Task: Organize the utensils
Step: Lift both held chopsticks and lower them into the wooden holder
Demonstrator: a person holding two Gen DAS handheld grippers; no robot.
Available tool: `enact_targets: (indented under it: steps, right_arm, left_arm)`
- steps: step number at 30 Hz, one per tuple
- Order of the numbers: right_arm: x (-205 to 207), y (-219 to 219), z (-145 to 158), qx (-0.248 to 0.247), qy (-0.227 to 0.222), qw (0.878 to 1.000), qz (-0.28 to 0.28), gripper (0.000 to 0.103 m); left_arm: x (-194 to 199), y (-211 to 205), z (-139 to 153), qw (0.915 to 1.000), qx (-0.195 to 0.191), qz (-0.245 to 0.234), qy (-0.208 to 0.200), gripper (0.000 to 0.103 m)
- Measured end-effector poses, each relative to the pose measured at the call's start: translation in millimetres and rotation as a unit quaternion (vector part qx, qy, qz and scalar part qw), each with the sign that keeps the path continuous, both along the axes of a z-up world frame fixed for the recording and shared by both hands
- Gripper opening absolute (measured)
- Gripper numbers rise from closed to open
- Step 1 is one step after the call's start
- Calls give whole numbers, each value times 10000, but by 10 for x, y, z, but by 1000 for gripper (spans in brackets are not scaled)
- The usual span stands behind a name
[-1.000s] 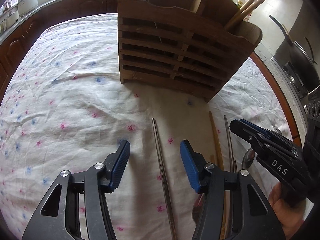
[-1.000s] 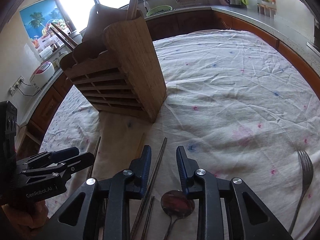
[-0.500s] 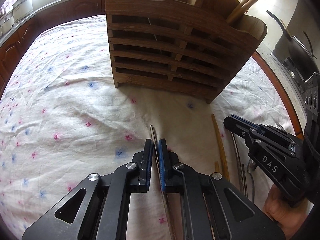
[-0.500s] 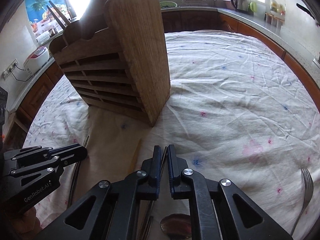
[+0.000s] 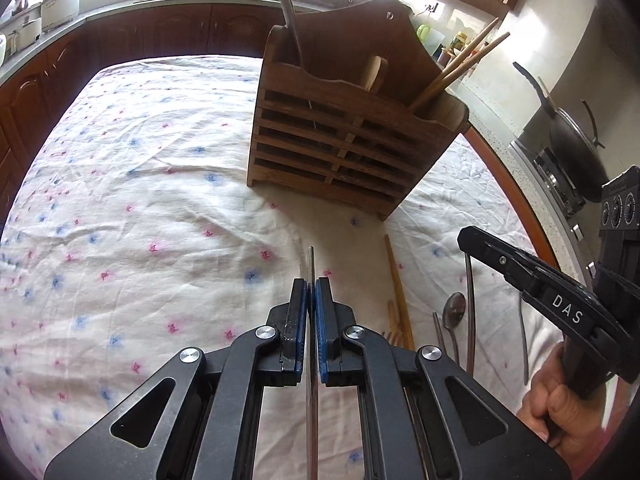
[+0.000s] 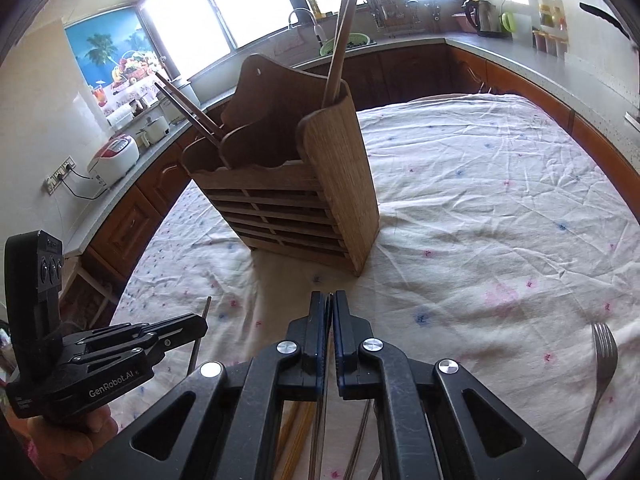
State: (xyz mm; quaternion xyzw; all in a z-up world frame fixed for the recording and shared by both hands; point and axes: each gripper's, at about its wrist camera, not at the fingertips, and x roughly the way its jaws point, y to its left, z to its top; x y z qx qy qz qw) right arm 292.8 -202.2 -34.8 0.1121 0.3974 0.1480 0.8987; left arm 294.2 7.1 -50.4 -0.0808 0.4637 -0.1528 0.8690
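Observation:
A wooden slatted utensil holder (image 5: 344, 136) (image 6: 296, 200) stands on the flowered tablecloth, with wooden chopsticks (image 5: 460, 68) and a metal rod in it. My left gripper (image 5: 311, 292) is shut on a metal chopstick (image 5: 311, 264), lifted above the cloth; it also shows in the right wrist view (image 6: 172, 330). My right gripper (image 6: 329, 300) is shut on a metal chopstick whose tip (image 6: 329, 295) barely shows between the pads; it also shows in the left wrist view (image 5: 520, 276). Loose on the cloth lie a wooden chopstick (image 5: 396, 284), a spoon (image 5: 455, 310), metal chopsticks (image 5: 470, 300) and a fork (image 6: 600, 368).
Kitchen counters ring the table (image 6: 500, 208). A rice cooker (image 6: 114, 158) sits at the left counter, a wok (image 5: 572, 144) on the stove to the right, and a sink with a green basket (image 6: 352, 42) at the back.
Both grippers went from open to shut on metal chopsticks, then lifted them off the cloth and pulled back from the holder.

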Motion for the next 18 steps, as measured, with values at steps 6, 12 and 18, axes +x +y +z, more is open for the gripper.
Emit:
enact_targets:
  steps: [6,12,18]
  right_arm:
    - [-196,0,202,111,-209,9997,56,4]
    - [-381,6,442,130,-509,9986,112,4]
    - [-570,-1,700,170,-853,9961,134,4]
  left_arm:
    - [-249,125,312,9991,-192,154,-347,4]
    - [-536,274,633,9965,-377,226,-717,4]
    - [-742,371,855,9930,-516,306,-1012,3]
